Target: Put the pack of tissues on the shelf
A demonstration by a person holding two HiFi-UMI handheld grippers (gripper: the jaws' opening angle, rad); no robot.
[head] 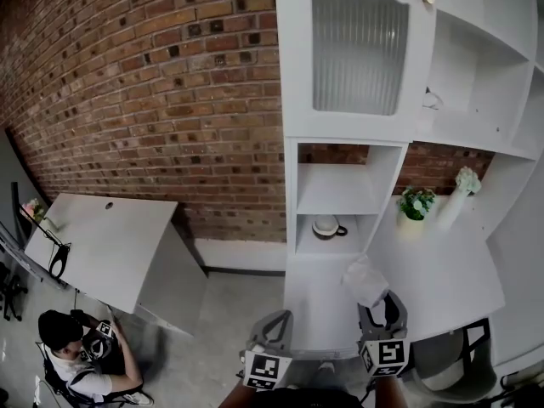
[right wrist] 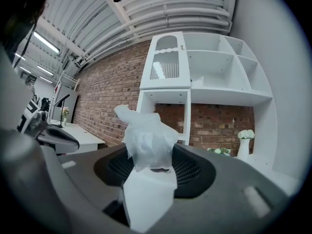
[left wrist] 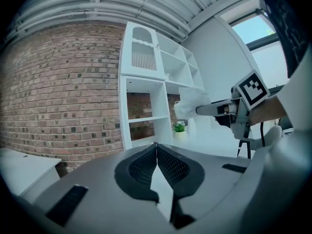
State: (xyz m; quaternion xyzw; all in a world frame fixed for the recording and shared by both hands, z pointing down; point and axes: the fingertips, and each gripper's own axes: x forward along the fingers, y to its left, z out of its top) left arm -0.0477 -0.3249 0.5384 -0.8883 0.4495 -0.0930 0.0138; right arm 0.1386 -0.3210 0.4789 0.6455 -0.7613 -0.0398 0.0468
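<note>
Carrying step: the right tongs (head: 380,306) stand half open, clamped on the pack of tissues (head: 365,280), which is held up over the white surface (head: 442,283). The left tongs (head: 274,323) are closed on nothing. Next, I judge, comes a reach toward twelve o'clock, setting the pack level in an open bay of the shelf unit (head: 344,189) before letting go

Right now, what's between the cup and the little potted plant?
The shelf unit's white upright side panel separates cup from plant; head view shows it.

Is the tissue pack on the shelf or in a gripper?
In a gripper: the right gripper clamps the white plastic-wrapped tissue pack.
</note>
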